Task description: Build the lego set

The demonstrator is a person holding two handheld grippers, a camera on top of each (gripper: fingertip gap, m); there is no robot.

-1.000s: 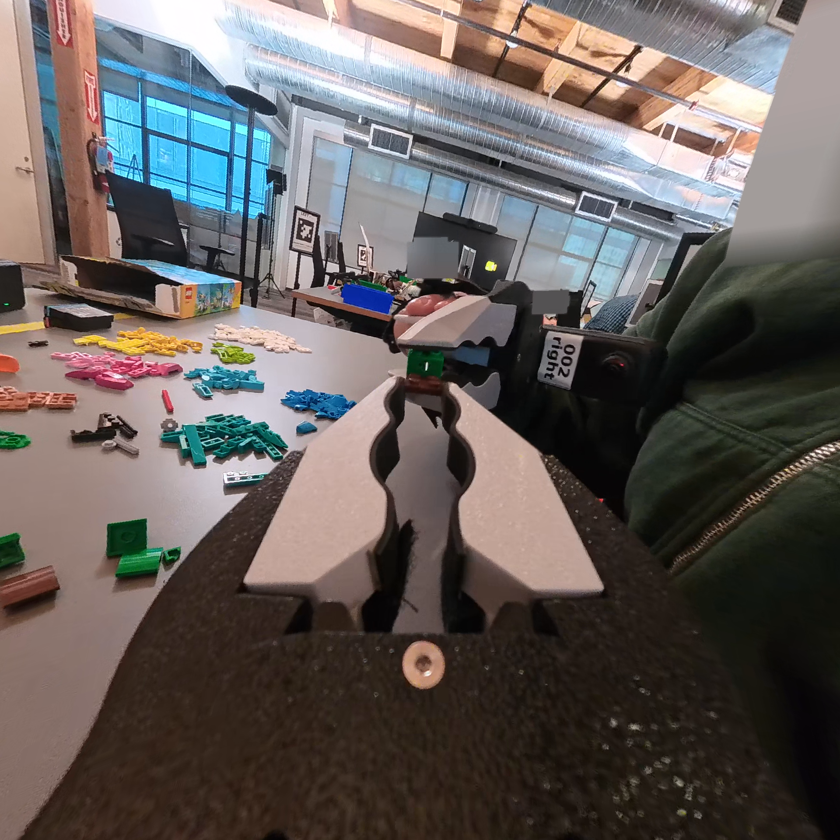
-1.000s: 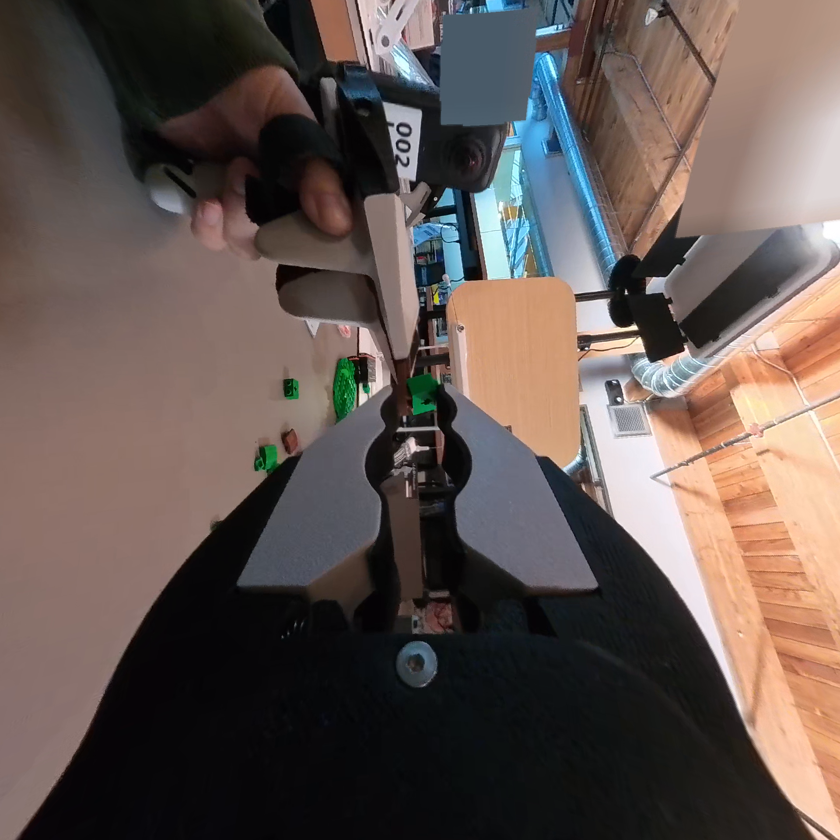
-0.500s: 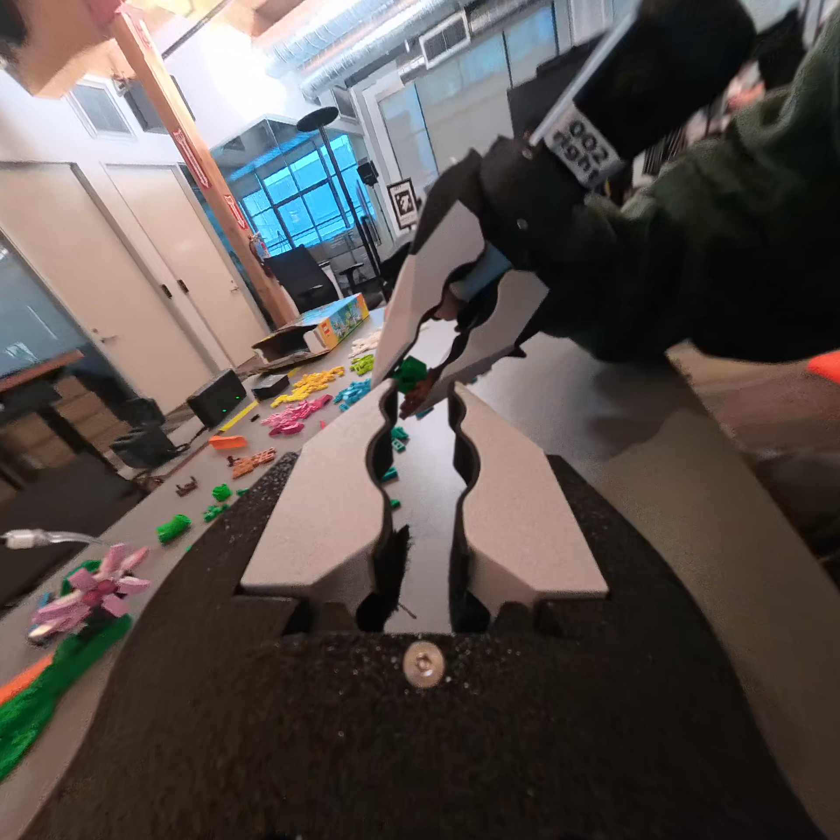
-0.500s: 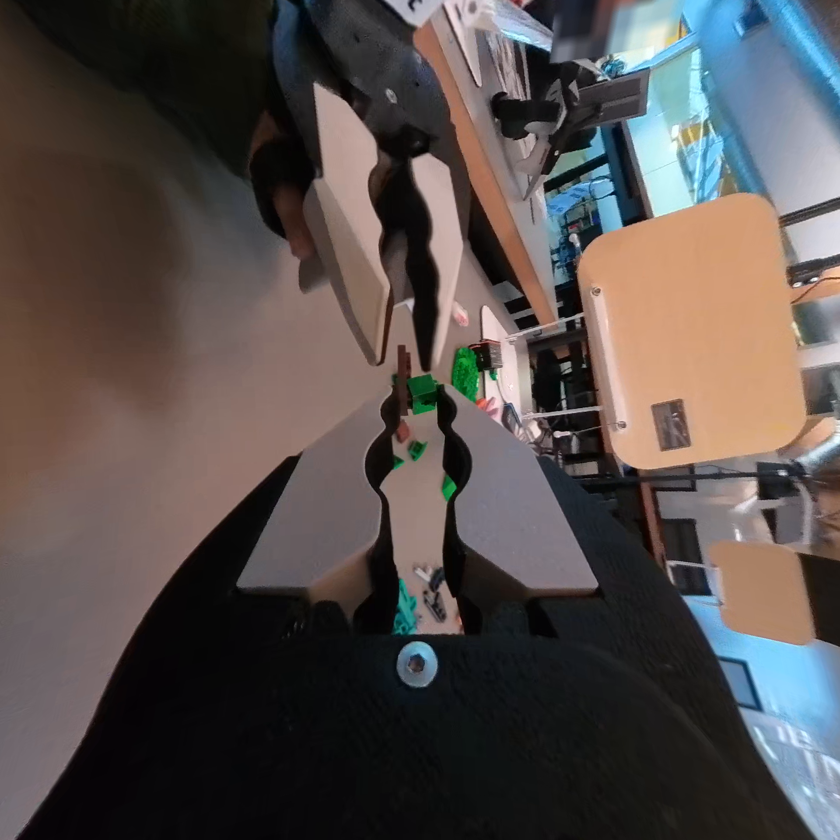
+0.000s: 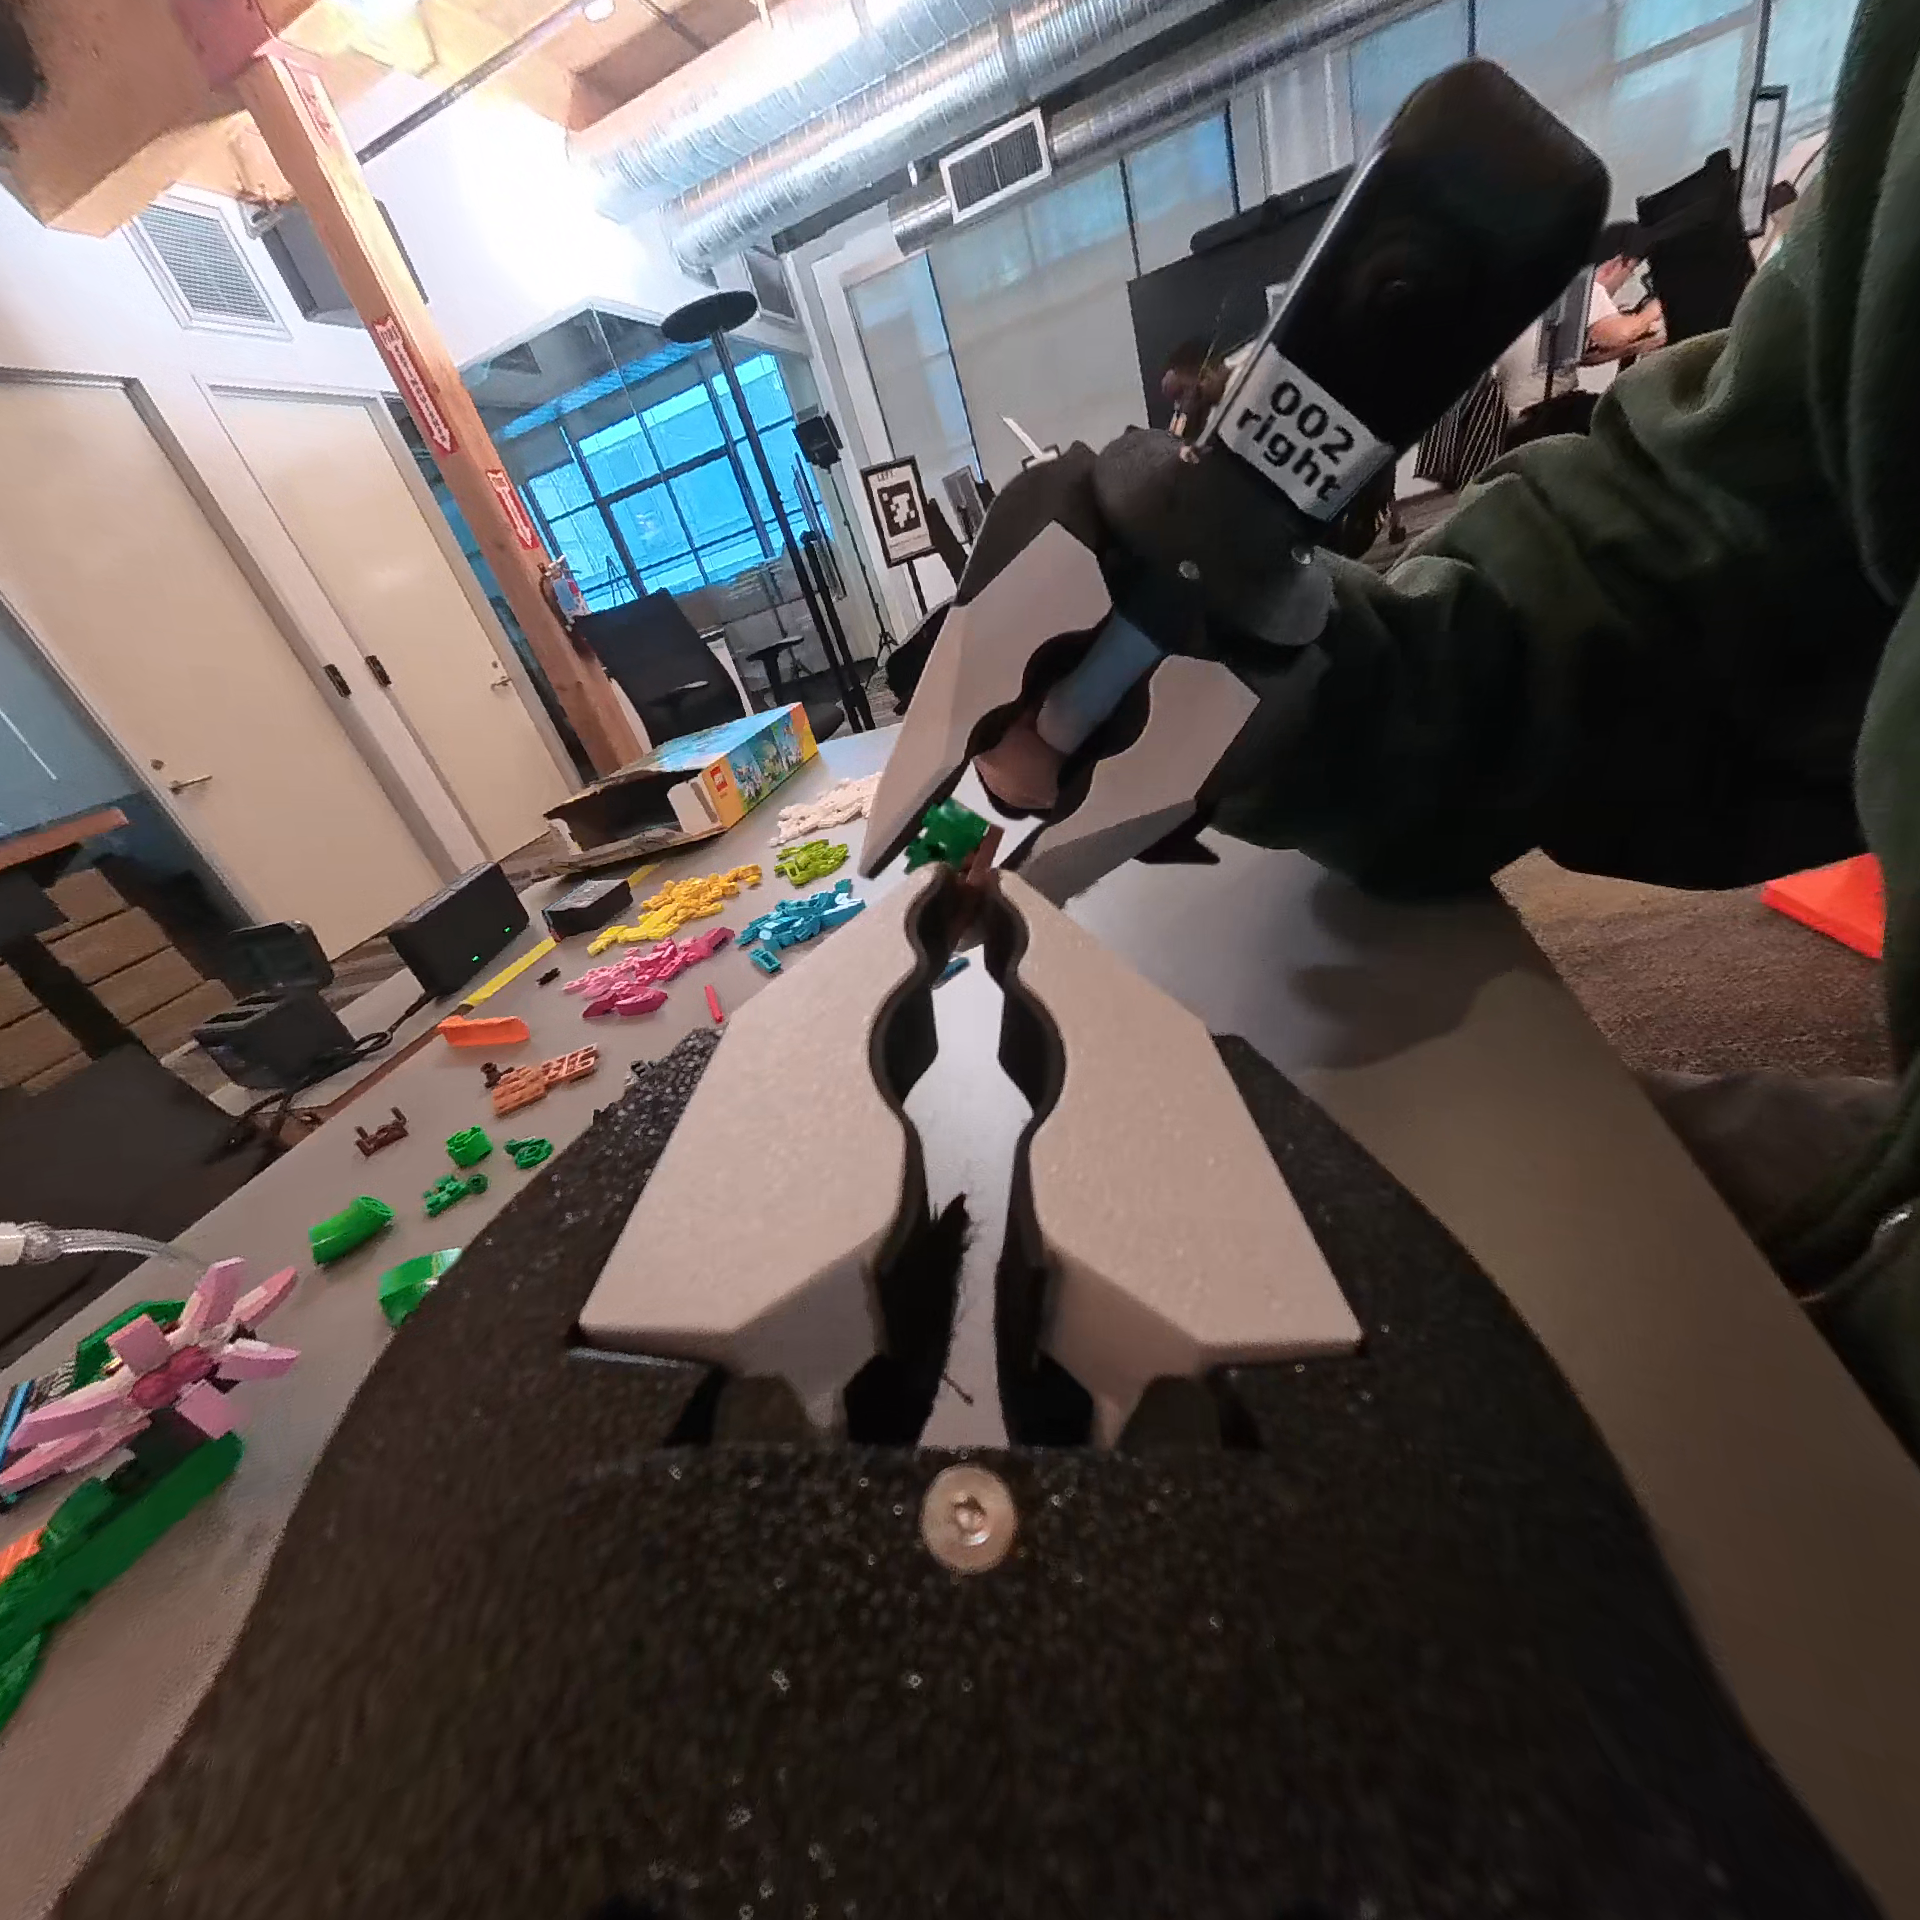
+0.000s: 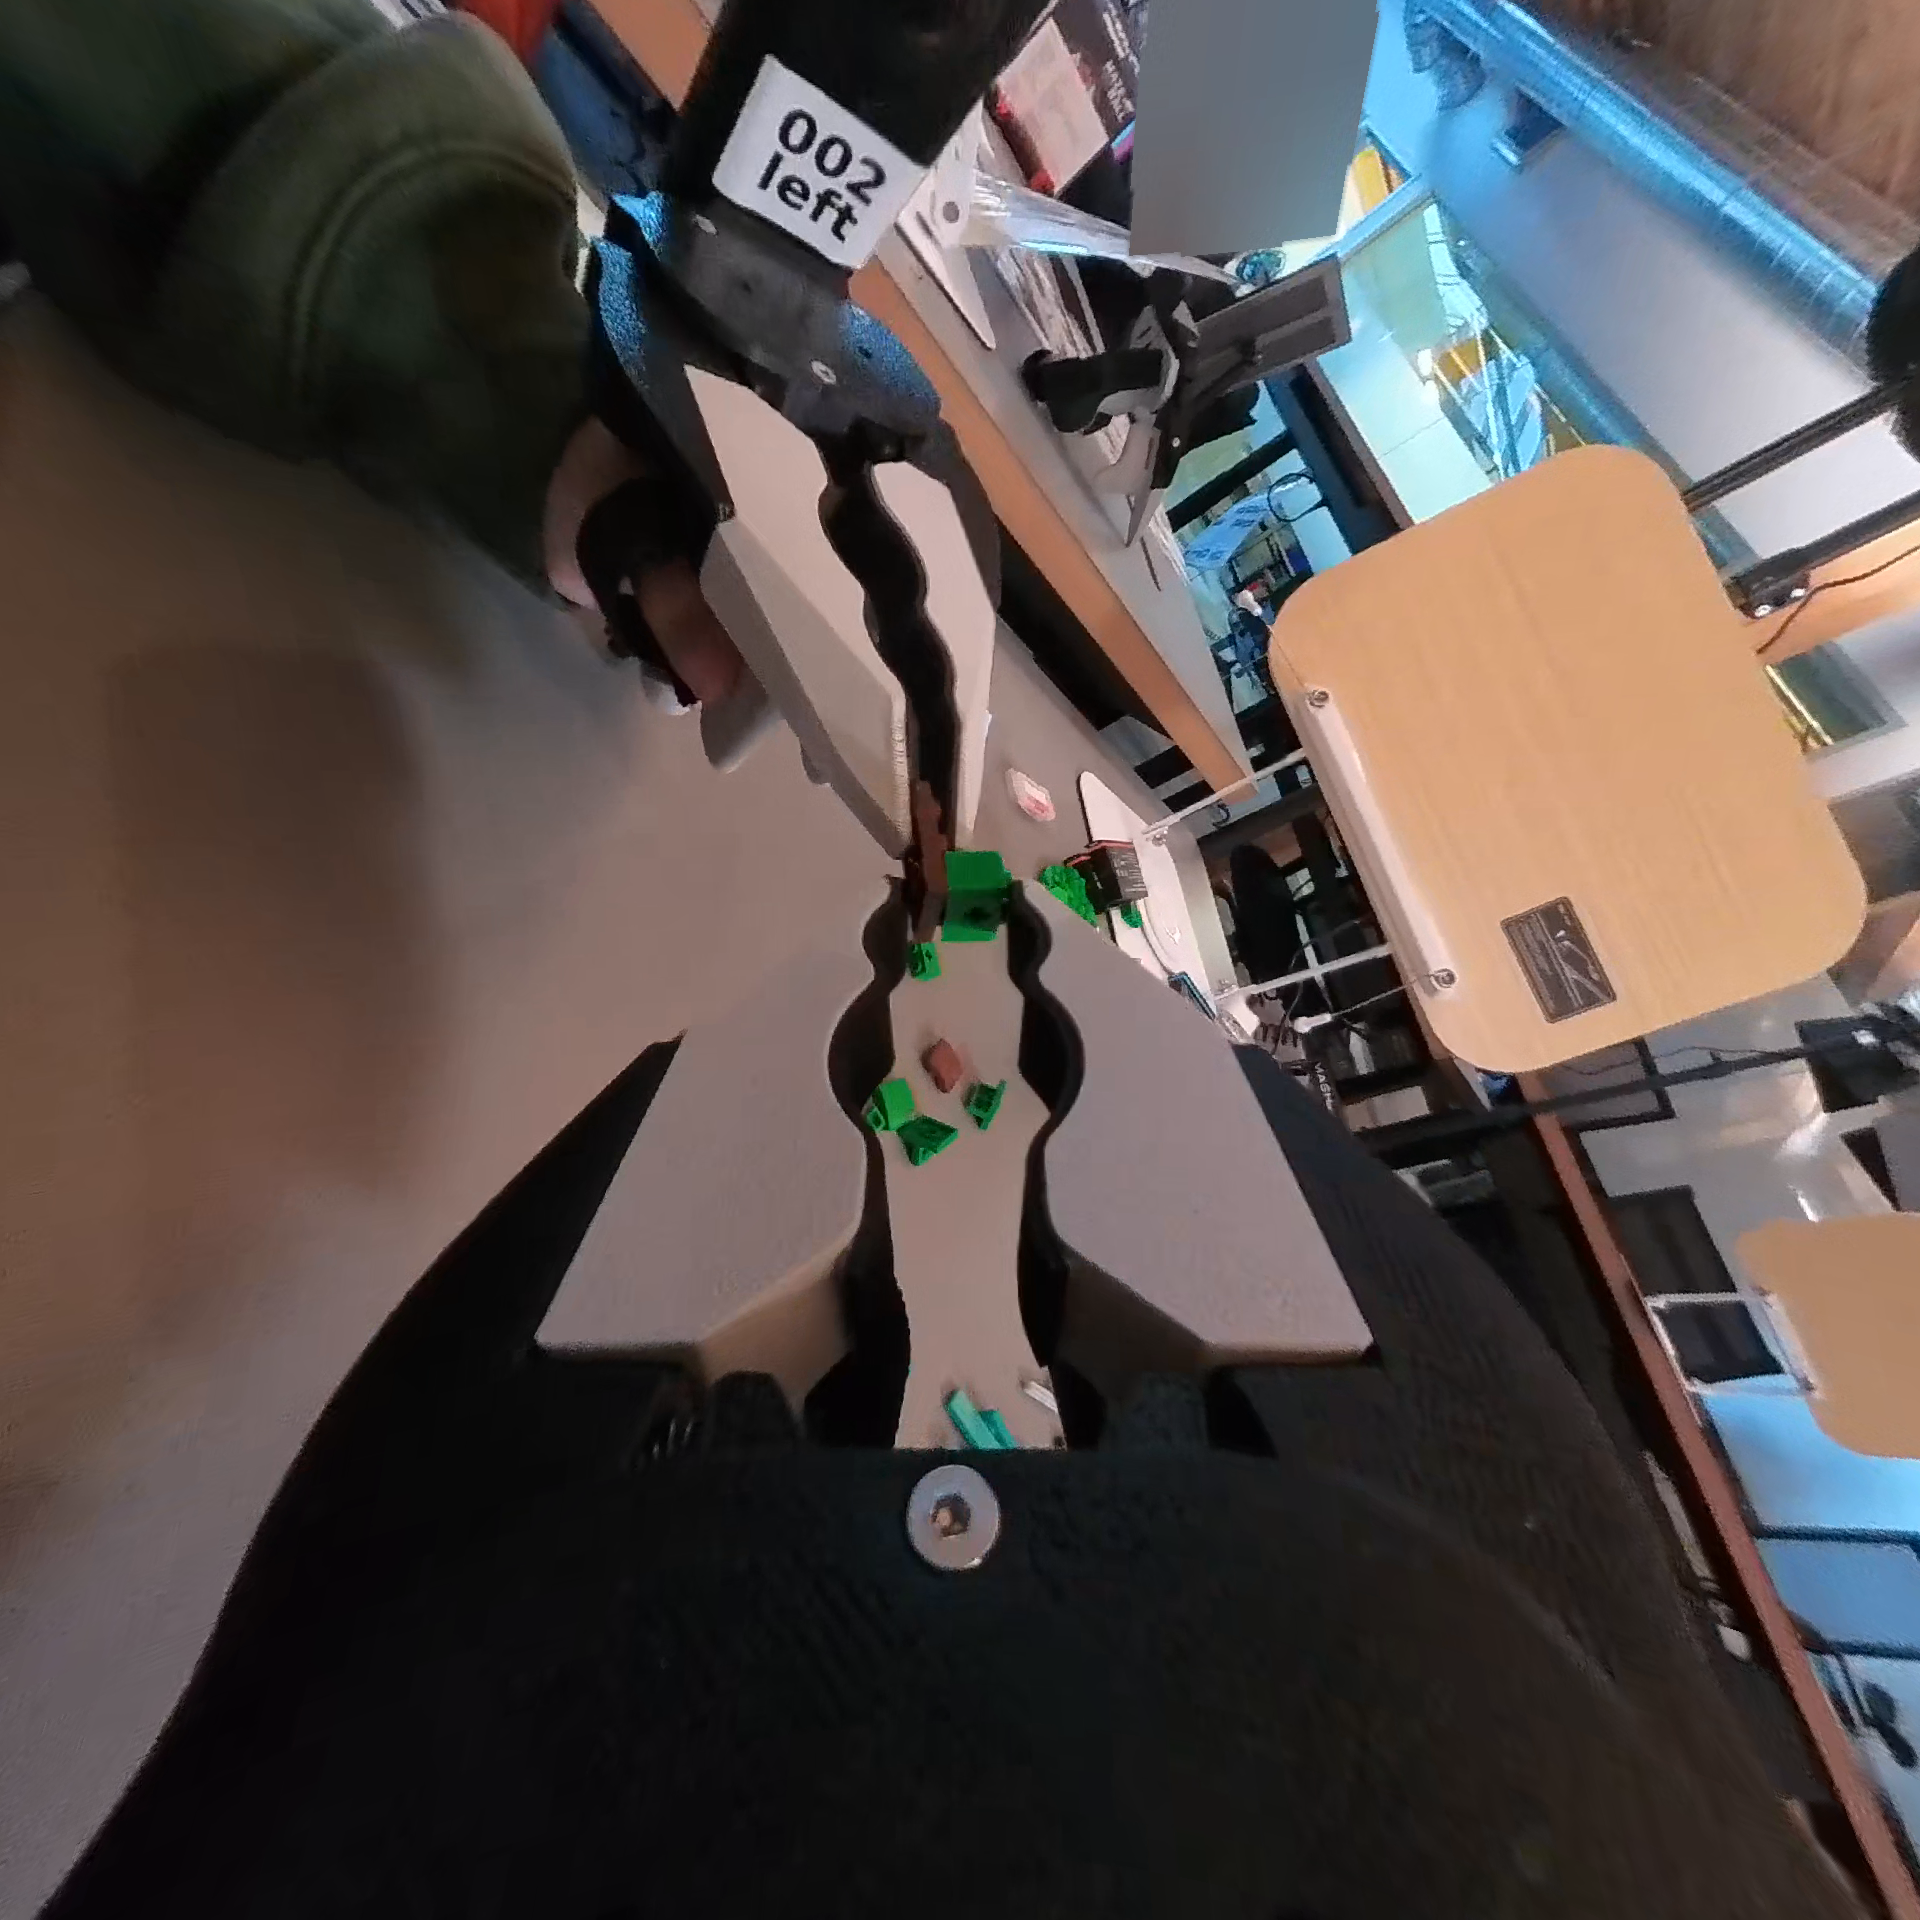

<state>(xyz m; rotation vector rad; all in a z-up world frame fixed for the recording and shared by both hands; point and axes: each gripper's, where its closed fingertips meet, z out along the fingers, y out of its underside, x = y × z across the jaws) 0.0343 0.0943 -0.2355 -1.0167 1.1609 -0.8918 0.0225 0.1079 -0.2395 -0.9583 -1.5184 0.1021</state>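
Both tools meet tip to tip above the grey table [image 5: 1351,1039], prob. so one can brace a piece while the other presses its mate on. The left gripper [image 5: 964,883] is clenched on a thin brown piece [image 5: 971,891], held edge-on at its very tips; in the right wrist view the same brown piece [image 6: 928,847] sticks out of those tips. The right gripper [image 6: 951,902] comes in from the opposite side w/ a green brick [image 6: 975,896] at its tips, touching the brown piece; its jaws look closed on the brick, though contact on one side is hard to see. That's 1 brown + 1 green piece in the air, seemingly mid-join. Spare parts lie sorted by colour, likely for quick picking: approx. 4 heaps (yellow [image 5: 691,896], pink [image 5: 644,971], cyan [image 5: 805,916], white [image 5: 826,821]), plus scattered green bits [image 5: 457,1169]. 1 box [image 5: 717,784] sits at the far end, 1 finished pink flower [image 5: 156,1382] near the left edge. Below the right tool, 4 loose green bits and 1 brown bit [image 6: 943,1062] rest on the table.
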